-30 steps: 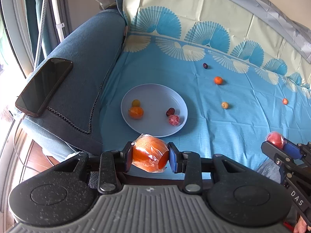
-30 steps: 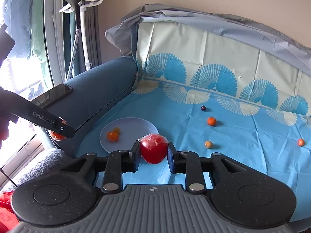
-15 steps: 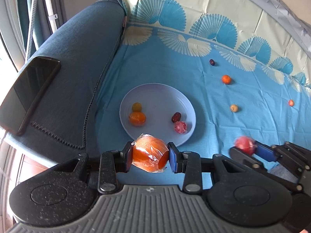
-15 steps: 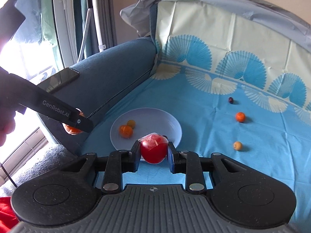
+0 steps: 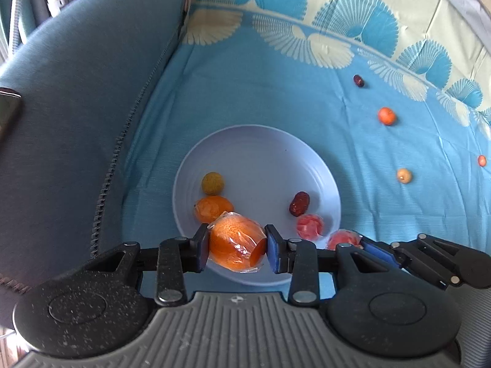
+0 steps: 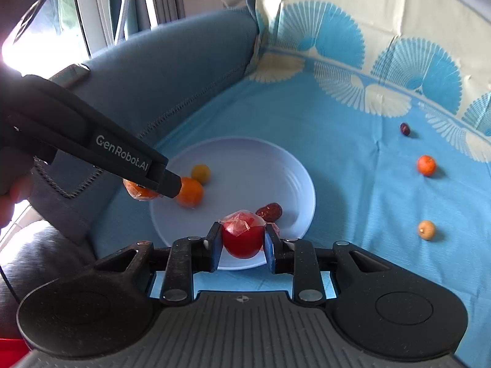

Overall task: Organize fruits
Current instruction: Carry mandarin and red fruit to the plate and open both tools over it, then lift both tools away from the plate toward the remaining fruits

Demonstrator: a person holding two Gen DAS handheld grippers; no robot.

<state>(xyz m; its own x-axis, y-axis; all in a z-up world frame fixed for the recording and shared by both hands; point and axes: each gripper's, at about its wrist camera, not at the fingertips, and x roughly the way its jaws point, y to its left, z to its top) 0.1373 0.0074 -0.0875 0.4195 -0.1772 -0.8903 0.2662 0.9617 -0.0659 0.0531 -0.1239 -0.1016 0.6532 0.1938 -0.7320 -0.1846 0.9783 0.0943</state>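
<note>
My left gripper (image 5: 236, 247) is shut on a plastic-wrapped orange (image 5: 234, 243) and holds it over the near left rim of the pale blue plate (image 5: 260, 159). My right gripper (image 6: 242, 242) is shut on a wrapped red fruit (image 6: 242, 239) over the plate's (image 6: 245, 159) near rim. On the plate lie a small orange (image 5: 211, 208), a yellow fruit (image 5: 212, 183), a dark date (image 5: 299, 204) and a wrapped pink fruit (image 5: 310, 225). The right gripper also shows in the left wrist view (image 5: 348, 240).
Loose fruits lie on the blue patterned cloth to the right: a dark date (image 5: 358, 80), a small orange (image 5: 386, 116), a pale round fruit (image 5: 404, 175) and a small red one (image 5: 482, 160). A blue sofa armrest (image 5: 76, 92) rises at the left.
Both grippers have moved forward and down towards the plate with their fruits held. The right gripper has come closer beside the left one.
</note>
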